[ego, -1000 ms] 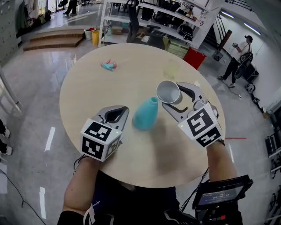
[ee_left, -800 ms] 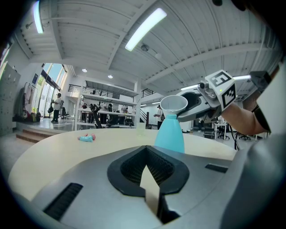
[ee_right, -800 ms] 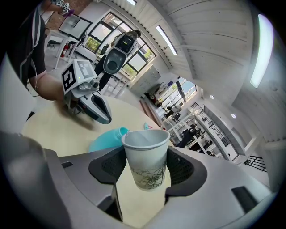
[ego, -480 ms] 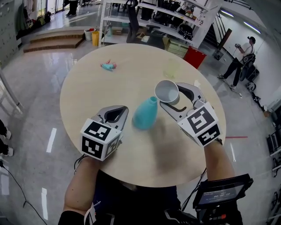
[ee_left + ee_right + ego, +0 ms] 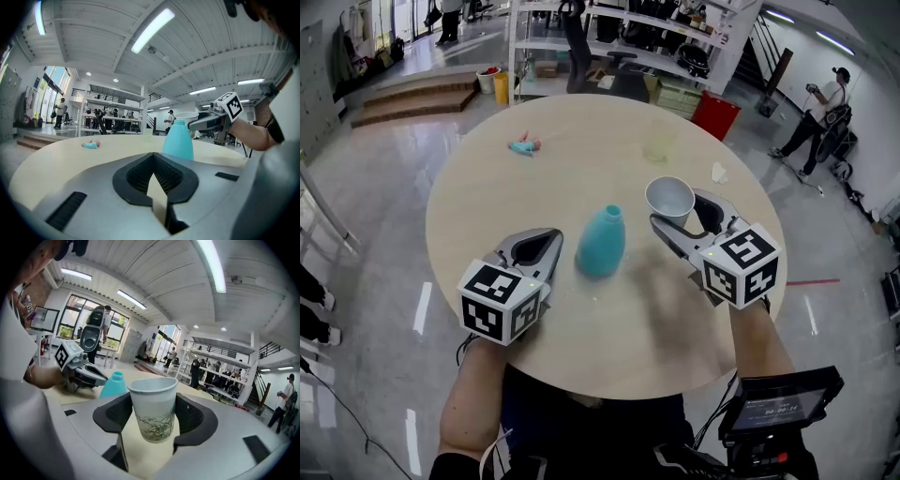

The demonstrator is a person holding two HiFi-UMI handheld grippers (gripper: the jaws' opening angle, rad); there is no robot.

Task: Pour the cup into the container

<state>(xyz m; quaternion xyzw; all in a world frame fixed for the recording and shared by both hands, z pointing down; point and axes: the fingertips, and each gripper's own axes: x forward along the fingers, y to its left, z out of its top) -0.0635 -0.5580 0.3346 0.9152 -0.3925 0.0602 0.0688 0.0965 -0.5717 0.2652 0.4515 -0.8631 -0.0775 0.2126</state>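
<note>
White paper cup [image 5: 670, 199], printed with green sprigs.
- Grip and place: clamped by its sides between the jaws of the right gripper [image 5: 677, 208]. It was held up off the table [image 5: 487, 197], about level with the bottle's top, just right of the bottle and apart from it.
- Change noted: a second before, the cup leaned over with its mouth turned toward the bottle's neck and sat closer to it. By this moment it had been rolled back upright and drawn a little away to the right.
- Contents: no liquid could be made out inside.

Teal bottle [image 5: 602, 246], narrow neck, open top. It stood upright near the middle of the round table, on the same spot as a second before, and neither gripper touched it.

Left gripper [image 5: 551, 234]. Its jaws were together with nothing between them. It sat low over the table, left of the bottle and near it, pointing toward it, and had not shifted over the second.

Sundries, both at the far side of the table and well apart from the work:
- a small blue-and-pink thing [image 5: 523, 146]
- a pale see-through cup [image 5: 659, 142]

Assessment: with the tilt taken off and the cup backing away from the neck, this read as the end of a pour rather than its start. The task was judged close to done, with setting the cup down as the likely remainder. Whether anything had gone into the bottle could not be told.
</note>
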